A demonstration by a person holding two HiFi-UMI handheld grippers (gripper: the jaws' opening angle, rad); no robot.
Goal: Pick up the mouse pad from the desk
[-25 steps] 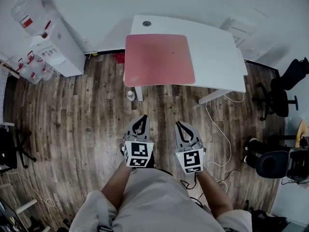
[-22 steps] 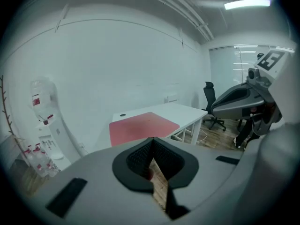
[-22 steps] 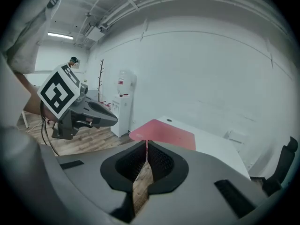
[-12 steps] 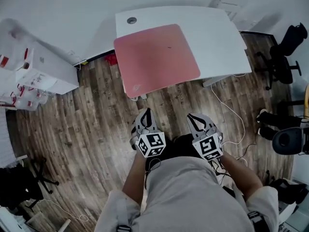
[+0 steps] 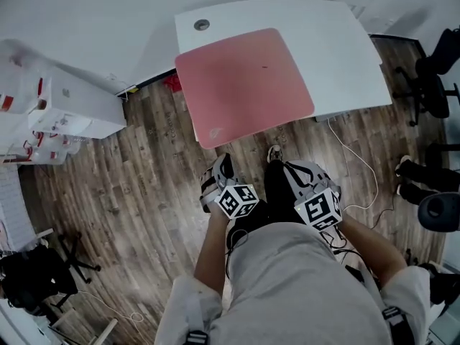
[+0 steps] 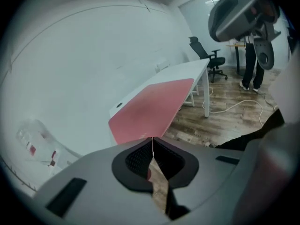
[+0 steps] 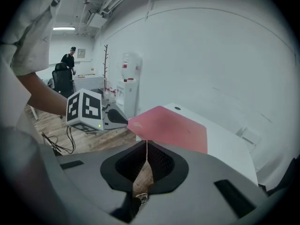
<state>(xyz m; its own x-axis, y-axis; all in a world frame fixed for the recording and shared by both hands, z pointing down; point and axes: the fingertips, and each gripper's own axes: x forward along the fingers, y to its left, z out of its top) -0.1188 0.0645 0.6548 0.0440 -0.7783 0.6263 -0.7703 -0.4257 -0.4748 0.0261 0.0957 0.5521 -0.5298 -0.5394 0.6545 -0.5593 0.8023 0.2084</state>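
The pink mouse pad lies flat on the left half of the white desk, its near corner over the desk's front edge. Both grippers hang over the wooden floor in front of the desk, well short of the pad. My left gripper is shut and empty, as is my right gripper beside it. In the left gripper view the mouse pad lies beyond the shut left gripper. The right gripper view shows the mouse pad ahead of the shut right gripper, with the left gripper's cube at left.
A white cabinet stands at the left by the wall. Office chairs crowd the right side, and a cable runs across the floor under the desk. Another person stands far off in the room.
Both grippers have sunk and drawn in close to the person's waist, and the left one has rolled. The desk and pad now show larger and nearer in the head view.
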